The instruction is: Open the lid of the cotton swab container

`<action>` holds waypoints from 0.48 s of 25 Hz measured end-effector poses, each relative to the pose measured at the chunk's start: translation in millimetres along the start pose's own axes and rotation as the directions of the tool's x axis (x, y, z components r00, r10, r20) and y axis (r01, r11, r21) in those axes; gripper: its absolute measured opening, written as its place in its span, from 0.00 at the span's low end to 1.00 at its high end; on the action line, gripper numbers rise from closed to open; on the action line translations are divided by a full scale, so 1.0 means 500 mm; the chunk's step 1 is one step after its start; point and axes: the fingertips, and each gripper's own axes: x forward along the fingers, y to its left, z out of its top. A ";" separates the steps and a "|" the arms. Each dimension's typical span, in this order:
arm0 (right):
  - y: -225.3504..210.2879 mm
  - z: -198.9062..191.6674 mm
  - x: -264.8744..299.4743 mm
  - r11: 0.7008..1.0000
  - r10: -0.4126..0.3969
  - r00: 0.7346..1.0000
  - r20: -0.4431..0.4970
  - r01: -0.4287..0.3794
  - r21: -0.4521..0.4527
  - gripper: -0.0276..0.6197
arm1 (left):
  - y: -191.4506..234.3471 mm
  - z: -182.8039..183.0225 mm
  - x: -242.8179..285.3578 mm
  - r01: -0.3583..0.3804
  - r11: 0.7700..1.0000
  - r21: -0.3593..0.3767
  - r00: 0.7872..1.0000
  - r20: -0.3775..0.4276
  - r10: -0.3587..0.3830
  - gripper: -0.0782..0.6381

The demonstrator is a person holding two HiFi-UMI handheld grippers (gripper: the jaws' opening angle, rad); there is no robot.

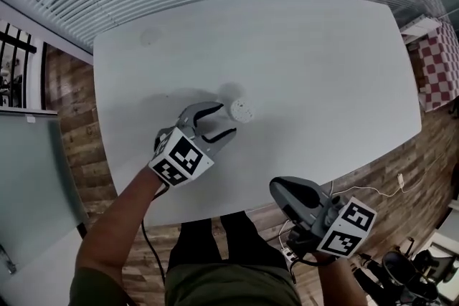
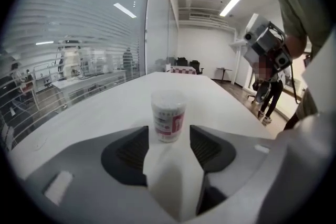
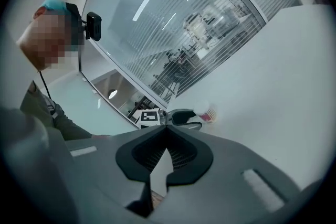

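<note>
One swab container, two hand-held grippers

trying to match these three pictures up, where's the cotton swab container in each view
Head view: cotton swab container mid-picture, just beyond the left gripper.
Left gripper view: centre, upright, just ahead of the open jaws.
Right gripper view: small, blurred, right of centre.
Shared landmark: the left gripper beside it.

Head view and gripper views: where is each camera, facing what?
Head view: on the person's head, steeply down at the table; shows both arms, left gripper, right gripper.
Left gripper view: on that gripper, along its open jaws to the cotton swab container.
Right gripper view: along its shut jaws toward the left gripper.
Shared: the cotton swab container.
</note>
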 end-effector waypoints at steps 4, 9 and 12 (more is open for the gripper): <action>-0.010 -0.010 0.004 1.000 -0.011 1.000 0.002 0.011 0.016 0.06 | 0.002 -0.001 0.020 0.042 0.997 0.064 0.999 -0.020 -0.041 0.45; -0.018 -0.021 0.004 0.999 -0.021 1.000 -0.001 0.021 0.032 0.06 | 0.001 0.006 0.042 0.088 0.987 0.132 0.996 -0.042 -0.084 0.45; -0.021 -0.025 0.003 0.999 -0.027 1.000 -0.001 0.027 0.038 0.06 | -0.003 0.006 0.054 0.121 0.977 0.174 0.992 -0.062 -0.112 0.45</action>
